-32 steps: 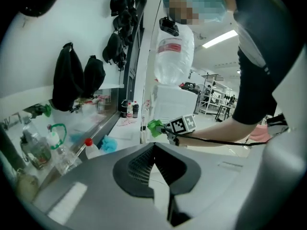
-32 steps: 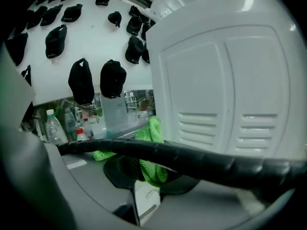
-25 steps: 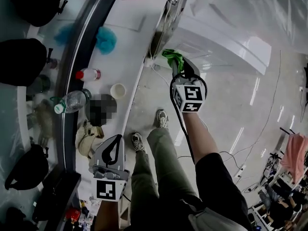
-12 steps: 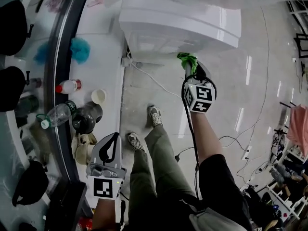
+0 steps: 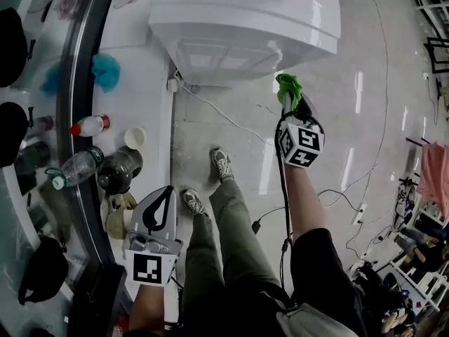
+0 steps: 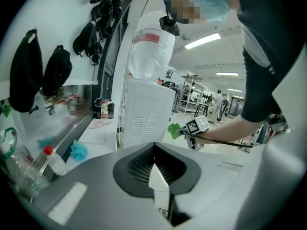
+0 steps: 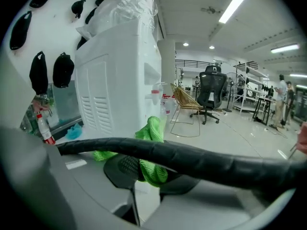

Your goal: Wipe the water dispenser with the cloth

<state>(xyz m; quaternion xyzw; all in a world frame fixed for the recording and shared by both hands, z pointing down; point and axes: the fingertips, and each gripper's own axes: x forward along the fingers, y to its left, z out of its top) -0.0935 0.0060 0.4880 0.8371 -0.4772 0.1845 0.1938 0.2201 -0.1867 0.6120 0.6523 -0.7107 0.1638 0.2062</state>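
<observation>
The white water dispenser (image 5: 242,20) stands at the top of the head view, beside the white counter; its louvred side (image 7: 103,107) fills the left of the right gripper view, and it shows with its bottle (image 6: 146,80) in the left gripper view. My right gripper (image 5: 289,97) is shut on a bright green cloth (image 5: 288,86), held in the air a little off the dispenser's right front. The cloth (image 7: 151,152) bunches between the jaws. My left gripper (image 5: 160,213) hangs low by the counter edge, shut, with nothing in it.
The counter (image 5: 147,90) on the left carries a blue cloth (image 5: 105,69), a red-capped bottle (image 5: 88,125), a paper cup (image 5: 134,136), a dark kettle (image 5: 119,168) and a plastic bottle (image 5: 74,167). A cable (image 5: 224,114) runs across the floor. An office chair (image 7: 213,92) stands further off.
The head view has swung so the dispenser now lies more centred at the top. My right gripper with the green cloth has drifted right, alongside the dispenser's front. The left gripper stays low.
</observation>
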